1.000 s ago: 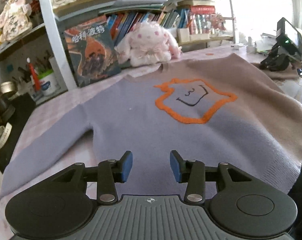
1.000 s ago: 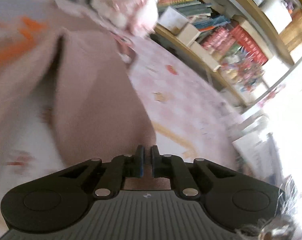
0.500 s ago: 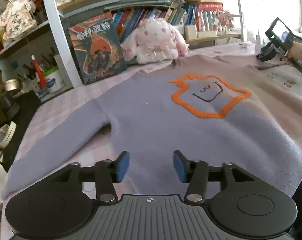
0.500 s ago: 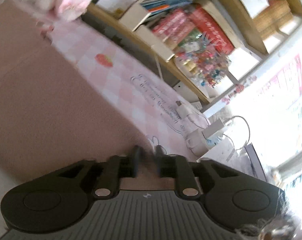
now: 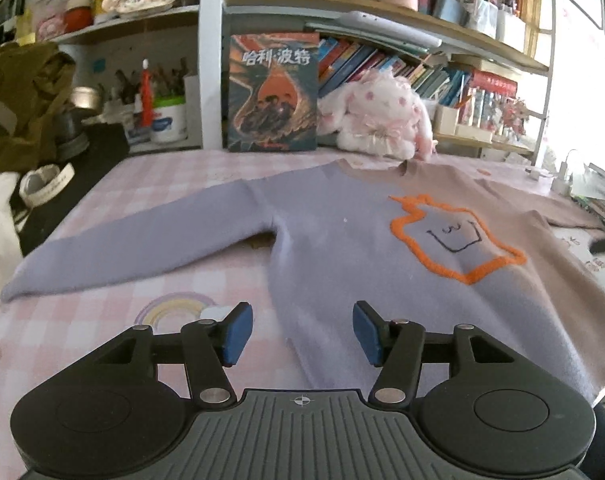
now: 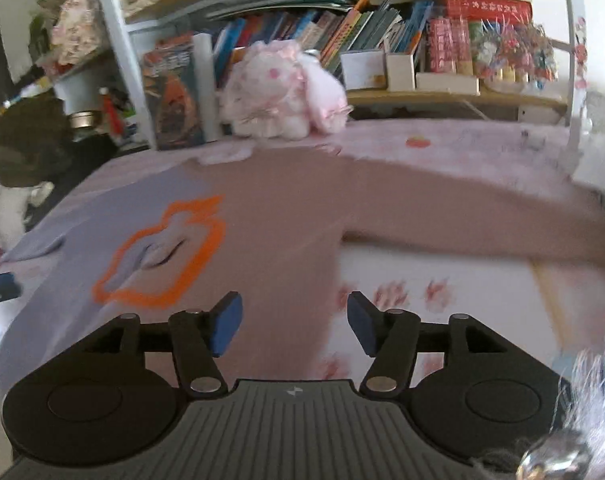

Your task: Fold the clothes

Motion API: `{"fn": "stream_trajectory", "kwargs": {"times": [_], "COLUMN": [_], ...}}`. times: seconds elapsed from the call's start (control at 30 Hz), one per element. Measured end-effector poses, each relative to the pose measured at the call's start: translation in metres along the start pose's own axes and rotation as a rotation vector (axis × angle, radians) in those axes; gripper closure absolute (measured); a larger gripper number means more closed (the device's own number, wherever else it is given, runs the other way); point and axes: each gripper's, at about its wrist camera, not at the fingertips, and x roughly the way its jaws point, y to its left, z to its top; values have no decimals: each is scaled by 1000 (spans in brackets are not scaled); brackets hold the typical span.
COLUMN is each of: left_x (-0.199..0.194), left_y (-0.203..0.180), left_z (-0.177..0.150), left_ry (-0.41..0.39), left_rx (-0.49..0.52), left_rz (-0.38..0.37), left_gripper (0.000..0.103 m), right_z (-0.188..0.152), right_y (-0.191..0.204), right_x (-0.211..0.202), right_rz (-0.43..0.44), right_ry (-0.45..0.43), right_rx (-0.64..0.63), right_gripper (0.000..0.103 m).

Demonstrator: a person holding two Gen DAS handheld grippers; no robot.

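A lavender and tan sweater (image 5: 342, 240) with an orange outlined patch (image 5: 456, 238) lies flat, face up, on a pink checked table (image 5: 170, 292). Its lavender sleeve (image 5: 142, 248) stretches out to the left. My left gripper (image 5: 300, 332) is open above the sweater's lower left hem, holding nothing. In the right wrist view the same sweater (image 6: 270, 236) shows its tan half, with the tan sleeve (image 6: 462, 224) stretched out to the right. My right gripper (image 6: 294, 326) hovers open over the tan side's lower edge with nothing between its blue pads.
A plush pink rabbit (image 5: 378, 120) and an upright book (image 5: 272, 94) stand at the table's back edge beneath crowded bookshelves (image 5: 422, 64). Bags, cups and clutter (image 5: 30, 128) crowd the left side. Chargers and papers (image 5: 570, 180) lie at the far right.
My right gripper has let go of the tan sleeve, opened wide, and swung back to face the sweater's body. My left gripper has shifted left along the hem and opened slightly wider.
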Motion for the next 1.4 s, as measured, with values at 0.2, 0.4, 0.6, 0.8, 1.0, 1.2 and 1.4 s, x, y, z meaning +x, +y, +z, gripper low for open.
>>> {"fn": "stream_trajectory", "kwargs": {"times": [0.2,0.4,0.6,0.8,1.0,1.2,1.4], "left_x": [11,38,47,54,59,62,38], "left_y": [7,9,10,13,16,17,10], "left_z": [-3,2,7,9,12,14,10], "left_ry": [19,42,40,14,2,3,-31], "left_rx": [-62,-72,-84,-92,-124,-122,-111], "left_rz": [2,-18,-44,10,23,24,17], "left_gripper": [47,72,95,95,94,93,88], "right_z": [-35,-49,-55,-52,-49,-45,-48], "right_y": [30,36,42,46,42,38,40], "right_x": [-6,0,-1,7,20,23,16], "right_rz": [-79,-166,-175,-124,-176,-184,-183], "right_ry": [24,43,31,5,-48,-53,-50], "right_rx": [-88,-99,-98,-100,-82,-68,-61], "right_gripper": [56,65,72,89,90,90,86]}}
